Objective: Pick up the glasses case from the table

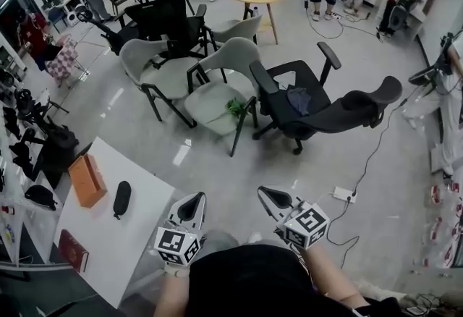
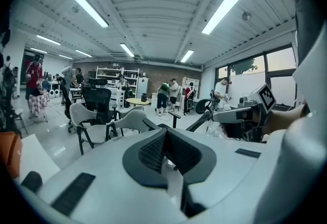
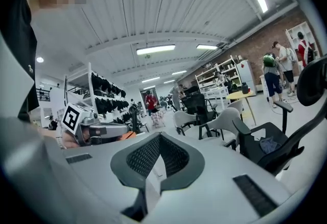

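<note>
Bare floor opens ahead of you. The table stands left, its edge near your left gripper. The case lies by that edge. Left gripper and right gripper, all 2, are closed and empty.

The head camera looks steeply down from the person's head onto the floor, with the white table at lower left and the left gripper and right gripper close below. Each gripper camera sits just behind its own jaws, facing nearly level across the room. All three views share the grey chairs.
</note>
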{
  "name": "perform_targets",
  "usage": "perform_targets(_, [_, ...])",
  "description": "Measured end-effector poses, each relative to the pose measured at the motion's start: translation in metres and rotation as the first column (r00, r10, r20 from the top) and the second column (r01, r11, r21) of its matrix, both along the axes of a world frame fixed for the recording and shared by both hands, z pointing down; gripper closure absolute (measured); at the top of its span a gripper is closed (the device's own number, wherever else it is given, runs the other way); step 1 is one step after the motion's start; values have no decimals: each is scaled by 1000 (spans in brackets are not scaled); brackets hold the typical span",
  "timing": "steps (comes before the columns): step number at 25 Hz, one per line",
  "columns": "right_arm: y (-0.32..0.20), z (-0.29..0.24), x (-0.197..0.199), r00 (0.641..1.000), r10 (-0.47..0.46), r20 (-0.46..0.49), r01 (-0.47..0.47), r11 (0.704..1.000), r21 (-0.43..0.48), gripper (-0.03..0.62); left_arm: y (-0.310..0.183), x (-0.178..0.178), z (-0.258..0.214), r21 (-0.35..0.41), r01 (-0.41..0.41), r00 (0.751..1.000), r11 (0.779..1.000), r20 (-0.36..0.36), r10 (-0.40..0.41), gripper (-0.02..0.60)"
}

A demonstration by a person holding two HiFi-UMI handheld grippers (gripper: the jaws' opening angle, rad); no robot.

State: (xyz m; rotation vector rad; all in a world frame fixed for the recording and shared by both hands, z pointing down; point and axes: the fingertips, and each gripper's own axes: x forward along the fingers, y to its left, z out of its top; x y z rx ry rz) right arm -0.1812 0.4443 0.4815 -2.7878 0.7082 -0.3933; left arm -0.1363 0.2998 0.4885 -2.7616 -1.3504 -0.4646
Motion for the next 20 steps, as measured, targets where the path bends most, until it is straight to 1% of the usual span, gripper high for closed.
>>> perform_targets(4, [10, 12, 17, 1000, -14, 26, 13, 1000, 7, 566, 10, 14, 10, -34, 8, 998, 999, 69, -6, 563])
perform_targets(6, [8, 16, 31, 999, -27, 41, 27, 1000, 2, 566, 9, 28, 13, -42, 16, 997, 999, 80, -12, 563])
perform_targets(8, [5, 20, 50, 998, -39, 54, 39, 999, -1, 566, 7, 47, 17, -40, 24, 997, 999, 77, -21, 563])
perform_targets(11, [0, 24, 88, 997, -45, 70, 46, 999, -7, 566, 0, 85, 21, -35, 36, 997, 999, 76, -33, 563])
perform_targets(14, [-7, 23, 129, 995, -60, 85, 62, 998, -19, 566, -12, 127, 18, -51, 63, 995, 997, 84, -59, 563])
perform_targets(16, [-18, 20, 158, 993, -77, 92, 80, 996, -27, 566, -24, 153, 16, -56, 79, 993, 995, 93, -73, 563])
perform_targets(20, [-48, 15, 216, 987, -128, 95, 131, 991, -27, 566, -54, 196, 16, -37, 91, 991, 995, 97, -87, 563])
